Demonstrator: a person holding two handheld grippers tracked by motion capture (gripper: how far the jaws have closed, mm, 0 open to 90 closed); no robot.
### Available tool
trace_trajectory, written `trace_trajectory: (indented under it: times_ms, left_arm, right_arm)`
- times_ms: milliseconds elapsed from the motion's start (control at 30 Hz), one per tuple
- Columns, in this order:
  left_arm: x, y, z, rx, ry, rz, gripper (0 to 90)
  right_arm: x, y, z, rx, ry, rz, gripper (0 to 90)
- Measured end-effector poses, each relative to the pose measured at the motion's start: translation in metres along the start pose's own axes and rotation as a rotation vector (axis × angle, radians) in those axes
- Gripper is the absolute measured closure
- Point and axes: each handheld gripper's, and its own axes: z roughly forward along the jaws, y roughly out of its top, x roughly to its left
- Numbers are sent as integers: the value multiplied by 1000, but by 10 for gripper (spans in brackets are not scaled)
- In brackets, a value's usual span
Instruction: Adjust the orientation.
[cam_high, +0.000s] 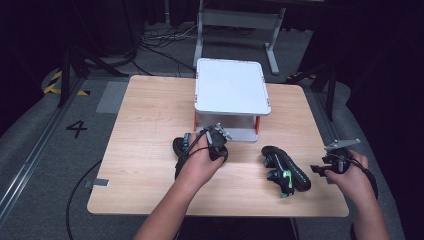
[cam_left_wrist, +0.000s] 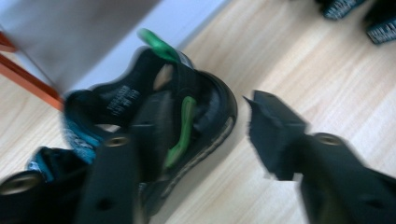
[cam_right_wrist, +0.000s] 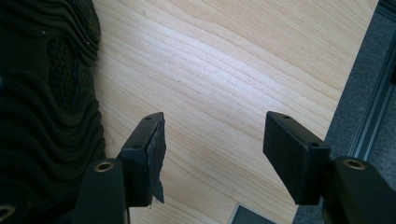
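Note:
Two black sandals with blue and green trim lie on the wooden table (cam_high: 150, 120). One sandal (cam_high: 181, 146) (cam_left_wrist: 187, 116) lies in front of the white rack, under my left hand. My left gripper (cam_high: 218, 142) (cam_left_wrist: 201, 149) is open over it: one jaw is above the sandal's straps, the other beside its toe over bare wood. The other sandal (cam_high: 286, 171) lies on its side at the right, its ribbed sole (cam_right_wrist: 46, 93) facing my right gripper (cam_high: 320, 169) (cam_right_wrist: 215, 154), which is open with nothing but table between its jaws.
A white two-level rack (cam_high: 232, 85) with orange legs (cam_left_wrist: 28, 79) stands at the table's middle back. The table's right edge and grey floor (cam_right_wrist: 373, 93) lie close to my right gripper. The second sandal (cam_left_wrist: 355, 14) appears at the top right of the left gripper view.

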Motion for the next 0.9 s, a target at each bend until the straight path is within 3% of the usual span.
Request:
trace_trajectory:
  times_ms: [133, 433, 567, 633, 733, 833, 900]
  left_arm:
    - [2, 6, 5, -7, 27, -7, 372]
    - [11, 27, 19, 14, 24, -21, 438]
    - [14, 31, 26, 22, -1, -30, 530]
    - [15, 31, 29, 25, -38, -21, 669]
    - [17, 31, 28, 33, -45, -25, 853]
    - [17, 31, 25, 44, -75, -38, 876]
    - [16, 30, 21, 52, -86, -23, 880]
  right_arm:
    - [1, 1, -1, -8, 4, -7, 395]
    - [-1, -2, -5, -14, 1, 0, 394]
    - [-1, -3, -5, -12, 3, -2, 394]
    - [-1, -3, -5, -12, 3, -2, 394]
    - [-2, -3, -5, -13, 2, -2, 395]
    - [-2, -3, -5, -12, 3, -4, 395]
    - [-2, -3, -4, -12, 4, -4, 396]
